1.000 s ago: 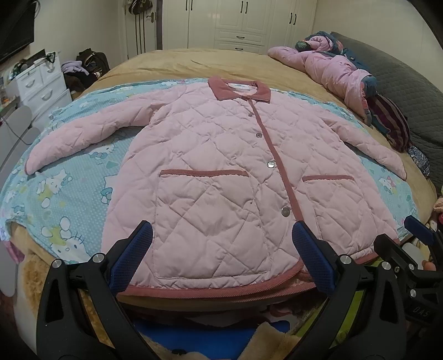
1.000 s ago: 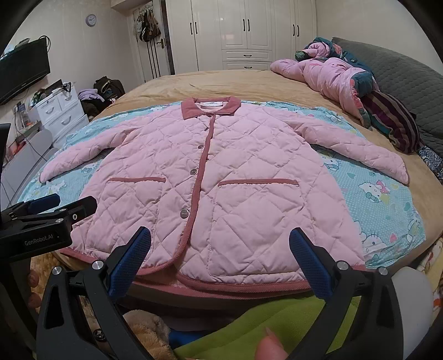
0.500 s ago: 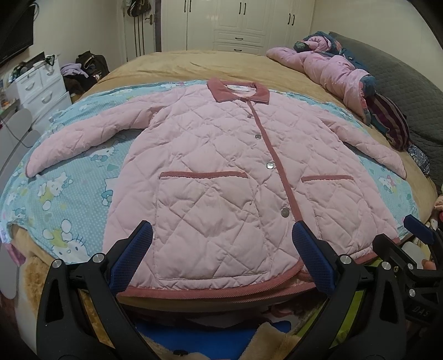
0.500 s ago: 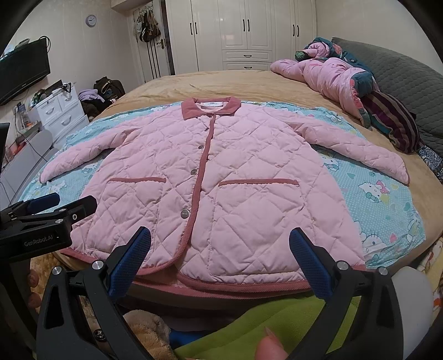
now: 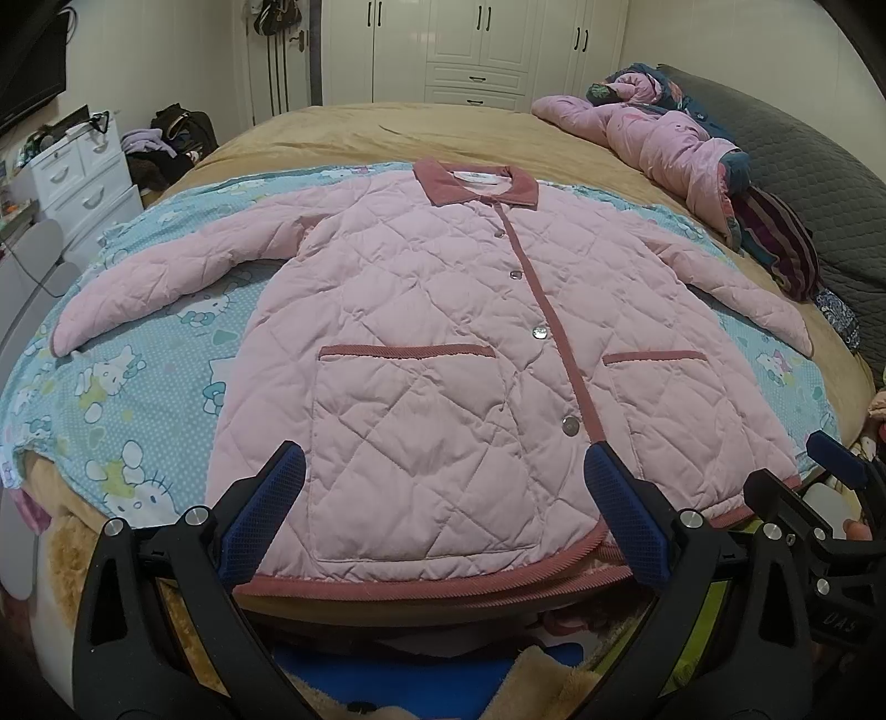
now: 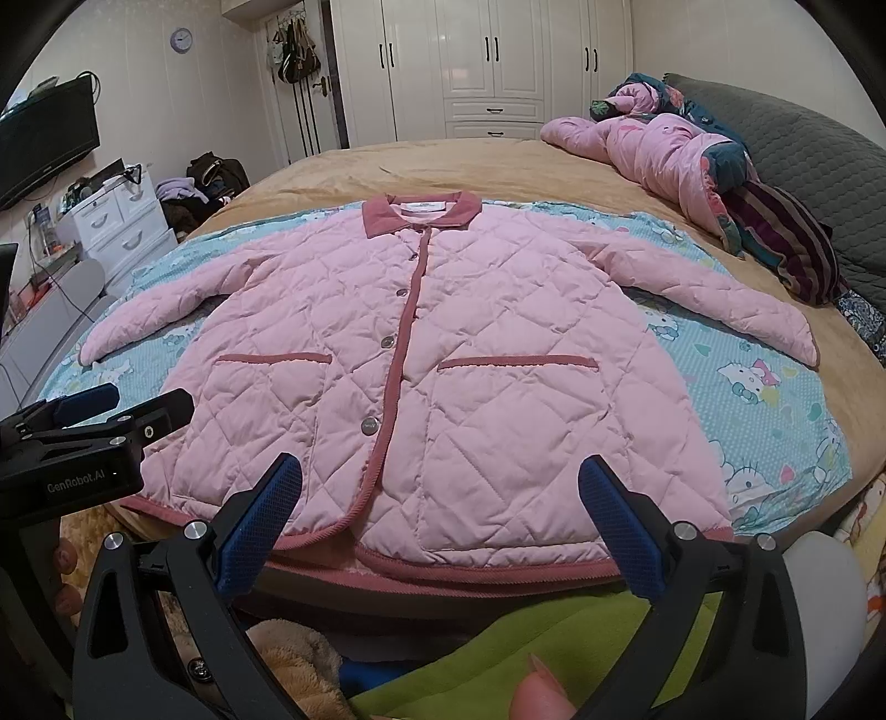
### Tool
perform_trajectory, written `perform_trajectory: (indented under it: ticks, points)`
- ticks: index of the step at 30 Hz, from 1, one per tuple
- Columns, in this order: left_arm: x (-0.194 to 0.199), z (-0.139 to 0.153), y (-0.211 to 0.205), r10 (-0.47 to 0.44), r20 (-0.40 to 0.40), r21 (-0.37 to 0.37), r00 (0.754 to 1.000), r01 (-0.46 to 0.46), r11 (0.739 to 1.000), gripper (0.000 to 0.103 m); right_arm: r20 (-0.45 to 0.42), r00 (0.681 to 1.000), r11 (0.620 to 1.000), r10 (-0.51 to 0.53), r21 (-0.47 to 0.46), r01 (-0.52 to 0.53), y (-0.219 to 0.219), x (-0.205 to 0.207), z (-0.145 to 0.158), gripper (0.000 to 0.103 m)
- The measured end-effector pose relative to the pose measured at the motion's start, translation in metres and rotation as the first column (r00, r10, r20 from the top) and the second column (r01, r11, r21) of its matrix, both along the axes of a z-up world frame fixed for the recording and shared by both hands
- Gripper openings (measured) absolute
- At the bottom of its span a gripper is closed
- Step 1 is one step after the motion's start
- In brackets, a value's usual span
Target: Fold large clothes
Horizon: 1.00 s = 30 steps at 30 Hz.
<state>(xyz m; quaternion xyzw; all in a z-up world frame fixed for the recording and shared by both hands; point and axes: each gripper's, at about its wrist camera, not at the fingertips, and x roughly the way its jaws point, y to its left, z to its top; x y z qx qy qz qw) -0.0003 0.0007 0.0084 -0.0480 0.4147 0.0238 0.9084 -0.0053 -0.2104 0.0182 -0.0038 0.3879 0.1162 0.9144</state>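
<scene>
No shift since before; jacket (image 5: 421, 354) beyond both spread tongs (image 5: 443, 515)

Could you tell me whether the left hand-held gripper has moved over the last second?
Barely: in the left wrist view the jacket collar has drifted slightly lower against the wardrobe, so the left hand-held gripper shifted only a touch.

Jacket (image 6: 443, 376) hem's middle sits behind the jaws — collar label, perhaps lettered, unreadable.

One jacket (image 5: 443, 354), two pockets (image 5: 410, 443), four buttons (image 5: 570, 425)
</scene>
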Motion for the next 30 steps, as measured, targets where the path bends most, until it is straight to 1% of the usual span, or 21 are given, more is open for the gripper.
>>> perform_trajectory:
  ticks: [10, 12, 15, 22, 30]
  points:
    - [0.001, 0.0, 0.003, 0.003, 0.007, -0.003, 1.0, -0.003, 1.0, 0.094, -0.009, 1.0, 1.0, 0.0, -0.004, 0.0, 0.002, 0.003, -0.003, 0.099]
    - [0.002, 0.0, 0.004, 0.006, 0.006, -0.005, 1.0, -0.006, 1.0, 0.094, -0.017, 1.0, 1.0, 0.0, -0.018, -0.001, 0.003, 0.005, -0.004, 0.099]
    - [0.007, 0.0, 0.012, 0.017, 0.009, -0.013, 1.0, -0.017, 1.0, 0.094, -0.019, 1.0, 1.0, -0.007, -0.006, 0.007, 0.002, 0.013, -0.002, 0.099]
    - [0.02, 0.0, 0.027, 0.052, 0.018, -0.029, 0.998, -0.051, 0.998, 0.094, 0.01, 1.0, 1.0, -0.012, -0.002, 0.012, 0.002, 0.035, 0.01, 0.099]
    - [0.044, 0.001, 0.035, 0.071, 0.002, -0.02, 0.998, -0.07, 0.997, 0.094, 0.011, 1.0, 1.0, -0.022, -0.003, 0.022, 0.003, 0.069, 0.016, 0.099]
